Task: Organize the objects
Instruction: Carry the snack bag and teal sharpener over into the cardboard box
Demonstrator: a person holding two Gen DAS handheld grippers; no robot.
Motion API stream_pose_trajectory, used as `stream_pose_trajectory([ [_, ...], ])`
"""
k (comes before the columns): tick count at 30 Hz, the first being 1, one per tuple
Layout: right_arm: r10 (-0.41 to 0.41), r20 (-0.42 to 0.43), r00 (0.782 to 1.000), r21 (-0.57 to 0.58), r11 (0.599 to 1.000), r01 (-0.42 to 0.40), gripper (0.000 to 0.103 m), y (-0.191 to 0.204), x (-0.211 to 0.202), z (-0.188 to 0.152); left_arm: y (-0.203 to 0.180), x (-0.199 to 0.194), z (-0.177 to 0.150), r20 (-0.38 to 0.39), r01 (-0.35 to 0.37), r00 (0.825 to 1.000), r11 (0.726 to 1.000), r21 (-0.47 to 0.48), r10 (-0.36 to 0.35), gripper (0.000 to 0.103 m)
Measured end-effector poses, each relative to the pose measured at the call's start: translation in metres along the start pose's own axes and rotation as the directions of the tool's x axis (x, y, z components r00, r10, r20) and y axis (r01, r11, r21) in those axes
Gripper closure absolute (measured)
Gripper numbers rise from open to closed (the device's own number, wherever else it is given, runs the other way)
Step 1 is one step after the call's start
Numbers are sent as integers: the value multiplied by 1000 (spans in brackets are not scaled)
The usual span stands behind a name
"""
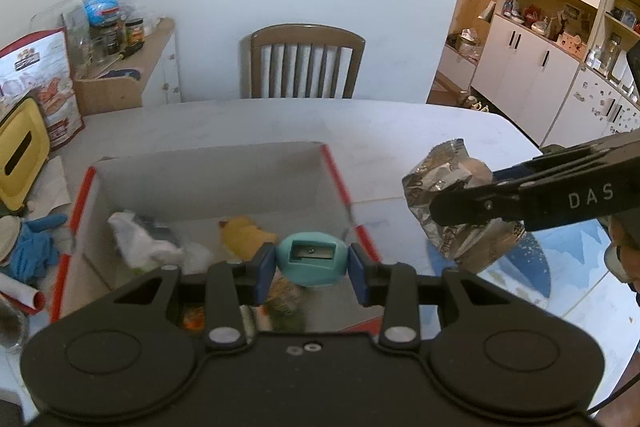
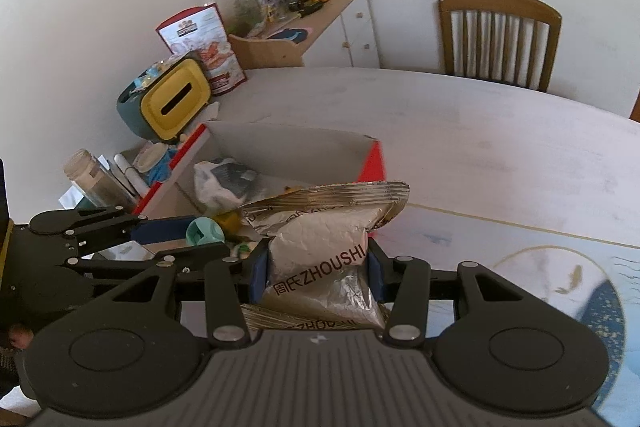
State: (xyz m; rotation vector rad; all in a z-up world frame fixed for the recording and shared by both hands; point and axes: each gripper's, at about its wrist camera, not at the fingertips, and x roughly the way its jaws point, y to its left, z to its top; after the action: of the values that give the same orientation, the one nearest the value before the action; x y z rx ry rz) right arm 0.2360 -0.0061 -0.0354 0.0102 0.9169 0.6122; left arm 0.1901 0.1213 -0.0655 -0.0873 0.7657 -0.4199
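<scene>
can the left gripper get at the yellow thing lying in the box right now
Probably not as things stand. The left gripper is shut on the teal sharpener, so its fingers are full. The way down into the open box to the yellow item looks free otherwise.

Open from above: box (image 1: 208, 179), floor half taken by white bag (image 1: 140, 239) and yellow toy (image 1: 246, 233). Bare table (image 1: 400, 131) beyond and right of it. Blocked on the left by yellow bin (image 2: 176, 99), jar (image 2: 86, 175), blue glove (image 1: 30, 247).
</scene>
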Motion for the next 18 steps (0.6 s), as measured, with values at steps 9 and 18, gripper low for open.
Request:
stream_pose_trajectory([
  [9,-16,-21,1000,-4,1000,16,56,34,45,13,49,5,-6,-34,-30,999,1000,6,30,66],
  [18,-54,-61,997,-10,999,54,56,53,97,18,80,30,-16,-89,-46,995,998,38,49,66],
])
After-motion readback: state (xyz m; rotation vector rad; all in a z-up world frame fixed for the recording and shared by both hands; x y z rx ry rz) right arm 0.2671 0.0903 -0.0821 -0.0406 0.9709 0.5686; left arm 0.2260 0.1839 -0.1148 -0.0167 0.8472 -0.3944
